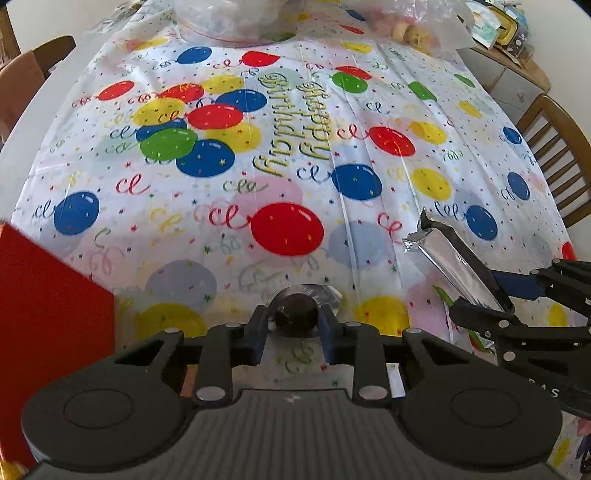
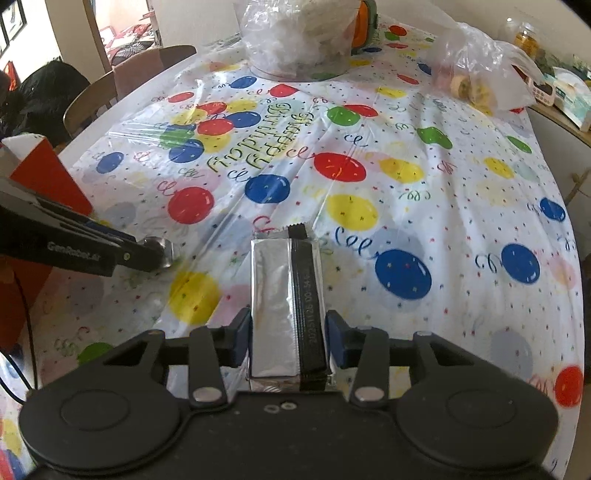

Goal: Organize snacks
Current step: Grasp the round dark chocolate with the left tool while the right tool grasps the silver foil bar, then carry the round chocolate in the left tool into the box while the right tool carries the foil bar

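1. Silver foil marks the snack bar point(image 1: 448, 258) seen at the right of the left wrist view, where it is pinched by the right gripper point(image 1: 495, 295) and held tilted above the tablecloth point(image 1: 258, 184).
2. At the bottom centre of that view, a round dark snack point(image 1: 297, 308) in clear wrap is clamped between the blue pads of the left gripper point(image 1: 295, 325), low over the cloth.
3. A red box point(image 1: 48, 314) is seen at the left edge, just beside the left gripper.
4. At the far end of the table, a clear tub point(image 1: 229, 18) and a plastic bag point(image 1: 417, 26) holding round biscuits are seen.
5. In the right wrist view, the bar point(image 2: 284, 295) is gripped lengthwise between the right gripper's point(image 2: 288, 336) pads, its black seam turned upward and its crimped end pointed away from the camera.
6. At the left, the left gripper point(image 2: 155, 254) is seen closed on the round snack point(image 2: 160, 249), near the red box point(image 2: 48, 173).
7. Beyond, the tub point(image 2: 295, 37) and the bag point(image 2: 480, 70) are set well apart from both grippers, on the balloon-printed cloth point(image 2: 406, 184).
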`<state>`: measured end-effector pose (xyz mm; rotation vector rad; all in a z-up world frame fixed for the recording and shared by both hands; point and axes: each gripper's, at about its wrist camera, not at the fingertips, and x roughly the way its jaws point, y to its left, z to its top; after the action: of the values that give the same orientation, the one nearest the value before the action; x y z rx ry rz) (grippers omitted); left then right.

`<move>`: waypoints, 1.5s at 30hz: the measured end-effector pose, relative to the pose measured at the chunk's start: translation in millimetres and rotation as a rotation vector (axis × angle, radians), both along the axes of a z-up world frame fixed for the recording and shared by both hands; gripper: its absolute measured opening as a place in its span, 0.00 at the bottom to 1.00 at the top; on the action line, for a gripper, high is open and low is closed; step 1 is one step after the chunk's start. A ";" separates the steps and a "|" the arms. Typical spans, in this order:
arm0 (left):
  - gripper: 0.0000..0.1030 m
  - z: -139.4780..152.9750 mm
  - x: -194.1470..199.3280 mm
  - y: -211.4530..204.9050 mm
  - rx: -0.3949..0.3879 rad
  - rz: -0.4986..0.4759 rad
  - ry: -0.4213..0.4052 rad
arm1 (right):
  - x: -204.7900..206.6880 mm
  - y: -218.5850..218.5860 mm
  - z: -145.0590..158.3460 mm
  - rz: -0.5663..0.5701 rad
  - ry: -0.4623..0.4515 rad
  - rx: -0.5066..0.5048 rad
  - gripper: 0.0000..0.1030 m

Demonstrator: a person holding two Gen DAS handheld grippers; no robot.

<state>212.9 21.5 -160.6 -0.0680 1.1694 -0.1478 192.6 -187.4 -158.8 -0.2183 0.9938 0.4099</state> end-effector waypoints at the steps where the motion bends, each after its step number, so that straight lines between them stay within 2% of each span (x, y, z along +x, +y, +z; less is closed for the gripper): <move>1: 0.27 0.5 -3.0 -0.1 -0.002 0.000 0.002 | -3.8 -0.4 1.8 -0.008 0.003 0.006 0.40; 12: 0.27 17.4 -43.4 0.7 -0.029 0.005 -0.001 | -49.6 -2.6 26.0 -0.043 0.005 0.064 0.40; 22: 0.27 53.2 -84.7 9.5 -0.034 0.004 -0.045 | -91.9 6.6 57.9 -0.037 -0.038 0.091 0.40; 38: 0.28 112.1 -129.7 54.2 -0.045 0.008 -0.149 | -137.1 60.4 110.8 0.005 -0.145 0.118 0.40; 45: 0.28 131.6 -141.5 84.2 -0.046 0.015 -0.194 | -146.7 94.0 124.2 0.019 -0.179 0.120 0.40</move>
<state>71.4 105.6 -28.9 -0.1006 0.9715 -0.1649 45.8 -93.4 -34.5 -0.1532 0.7896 0.4575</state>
